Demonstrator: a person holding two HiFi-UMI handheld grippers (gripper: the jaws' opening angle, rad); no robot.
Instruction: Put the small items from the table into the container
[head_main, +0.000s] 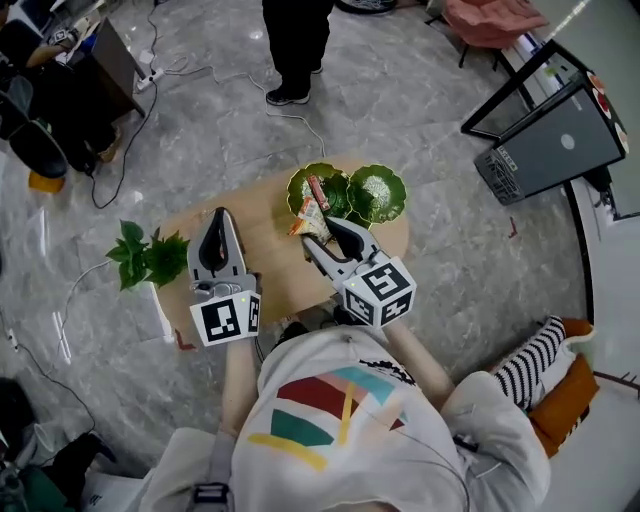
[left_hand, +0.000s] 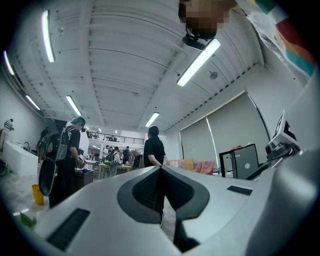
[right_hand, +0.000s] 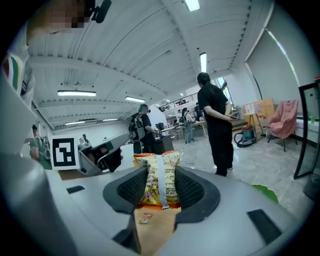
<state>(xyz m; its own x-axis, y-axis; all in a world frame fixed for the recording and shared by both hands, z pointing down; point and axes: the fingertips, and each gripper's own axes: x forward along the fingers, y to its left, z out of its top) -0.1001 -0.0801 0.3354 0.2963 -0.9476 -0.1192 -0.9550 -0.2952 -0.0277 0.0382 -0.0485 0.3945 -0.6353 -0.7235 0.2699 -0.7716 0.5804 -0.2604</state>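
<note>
The right gripper (head_main: 318, 235) is clamping a crinkly yellow foil snack packet (head_main: 308, 216) over the far edge of the rounded pale-wood table (head_main: 268, 240), at the rim of the glossy green leaf-shaped container (head_main: 378, 192). The left gripper (head_main: 220, 218) is hovering with its jaws pressed together, empty. Grey marbled floor (head_main: 400, 90) is surrounding the table.
</note>
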